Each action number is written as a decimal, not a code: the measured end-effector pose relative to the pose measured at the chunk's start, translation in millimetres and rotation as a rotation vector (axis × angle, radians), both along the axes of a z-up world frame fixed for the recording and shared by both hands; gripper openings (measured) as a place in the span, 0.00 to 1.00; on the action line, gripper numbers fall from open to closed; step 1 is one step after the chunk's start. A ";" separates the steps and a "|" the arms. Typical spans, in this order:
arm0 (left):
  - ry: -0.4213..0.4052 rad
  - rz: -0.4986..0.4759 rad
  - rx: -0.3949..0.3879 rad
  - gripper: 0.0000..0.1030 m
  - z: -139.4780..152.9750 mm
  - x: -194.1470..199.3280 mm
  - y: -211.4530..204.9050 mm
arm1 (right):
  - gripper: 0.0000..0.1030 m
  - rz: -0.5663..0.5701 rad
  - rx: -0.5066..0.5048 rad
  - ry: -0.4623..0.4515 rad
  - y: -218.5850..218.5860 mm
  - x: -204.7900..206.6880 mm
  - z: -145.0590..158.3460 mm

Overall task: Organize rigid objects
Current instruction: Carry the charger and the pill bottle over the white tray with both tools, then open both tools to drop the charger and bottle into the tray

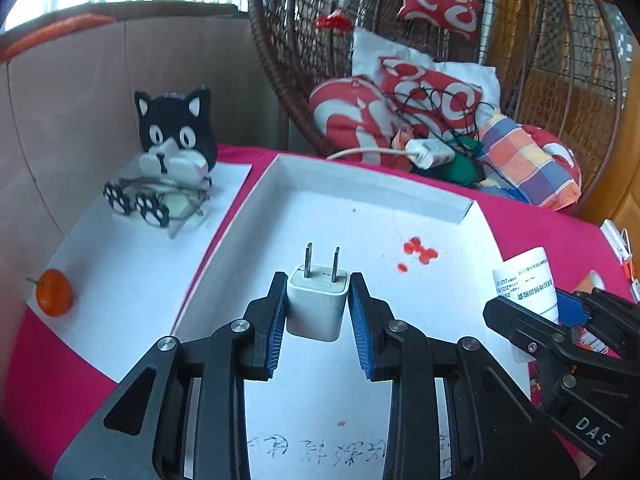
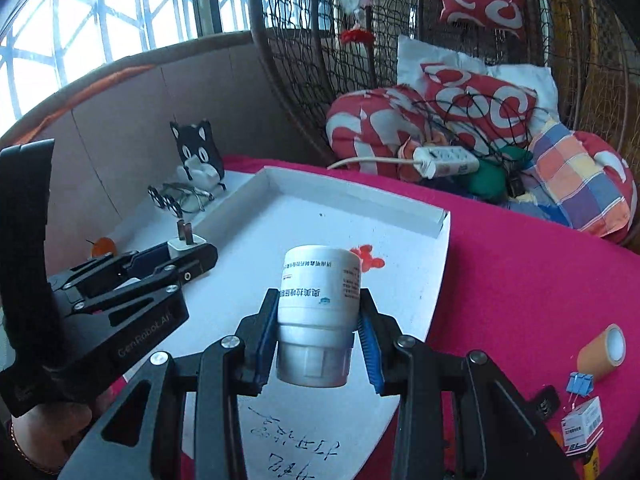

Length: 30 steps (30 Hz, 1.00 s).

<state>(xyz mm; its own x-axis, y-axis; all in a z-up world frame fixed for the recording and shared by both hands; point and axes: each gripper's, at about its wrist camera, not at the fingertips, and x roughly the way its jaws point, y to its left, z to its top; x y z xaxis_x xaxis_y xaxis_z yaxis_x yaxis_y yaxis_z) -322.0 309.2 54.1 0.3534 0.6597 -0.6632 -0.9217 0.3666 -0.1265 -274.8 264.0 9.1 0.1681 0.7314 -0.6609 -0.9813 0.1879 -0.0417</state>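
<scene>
My left gripper (image 1: 317,300) is shut on a white plug adapter (image 1: 317,304), prongs pointing away, over the white tray (image 1: 360,196). The adapter also shows in the right wrist view (image 2: 186,245) between the left gripper's jaws. My right gripper (image 2: 318,328) is shut on a white pill bottle (image 2: 318,312) with printed text, cap toward the camera, held over the tray (image 2: 352,204). In the left wrist view the bottle (image 1: 526,280) and right gripper (image 1: 560,320) are at the right edge of the tray.
A black cat-shaped holder (image 1: 174,136) with glasses (image 1: 176,196) and a small orange fruit (image 1: 55,292) sit on white paper at left. A tape roll (image 2: 602,352), blue clip (image 2: 580,382) and small box (image 2: 582,426) lie on the red cloth at right. A wicker chair with cushions stands behind.
</scene>
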 end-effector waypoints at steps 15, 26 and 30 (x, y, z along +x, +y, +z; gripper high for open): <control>-0.117 0.147 0.076 1.00 16.4 -27.0 -19.6 | 1.00 -0.028 0.107 0.082 -28.7 9.8 2.7; -0.317 0.093 0.464 1.00 94.2 -32.4 -114.1 | 1.00 -0.083 0.406 0.017 -120.9 24.9 58.6; -0.306 -0.015 0.554 1.00 110.6 -16.2 -138.7 | 1.00 -0.143 0.523 -0.048 -160.1 44.3 84.6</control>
